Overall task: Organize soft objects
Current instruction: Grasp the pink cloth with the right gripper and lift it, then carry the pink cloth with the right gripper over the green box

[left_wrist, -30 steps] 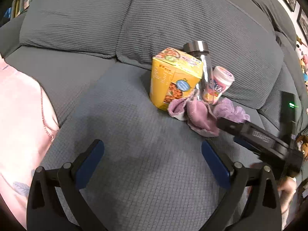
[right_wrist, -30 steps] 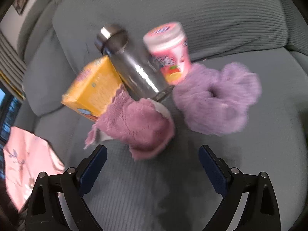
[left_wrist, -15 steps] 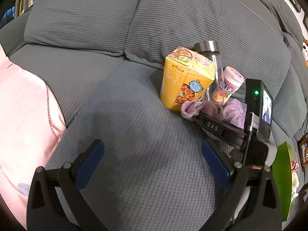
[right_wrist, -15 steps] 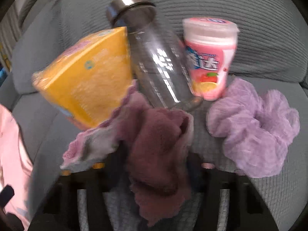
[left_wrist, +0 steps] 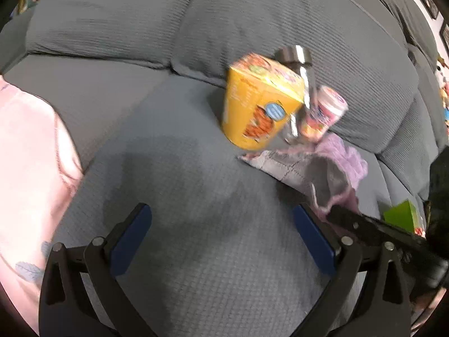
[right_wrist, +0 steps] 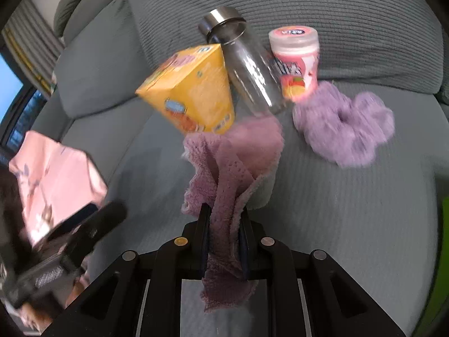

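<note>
Both wrist views look down near the sofa, sharing the yellow box.

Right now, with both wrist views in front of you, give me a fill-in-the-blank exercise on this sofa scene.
1. The right gripper is shut on the pink ____.
2. The left gripper is ____ and holds nothing.
3. The purple scrunchie lies in front of the ____-lidded jar.
4. The box beside the glass bottle is ____.

Missing words: cloth; open; pink; yellow

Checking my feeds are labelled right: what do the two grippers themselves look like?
The left gripper has a matte black frame, silver rivets at the joints and flat blue pads on both fingers. The right gripper has the same black linkage with silver and brass-coloured rivets; its pads barely show. No cables or sleeves are visible.
</note>
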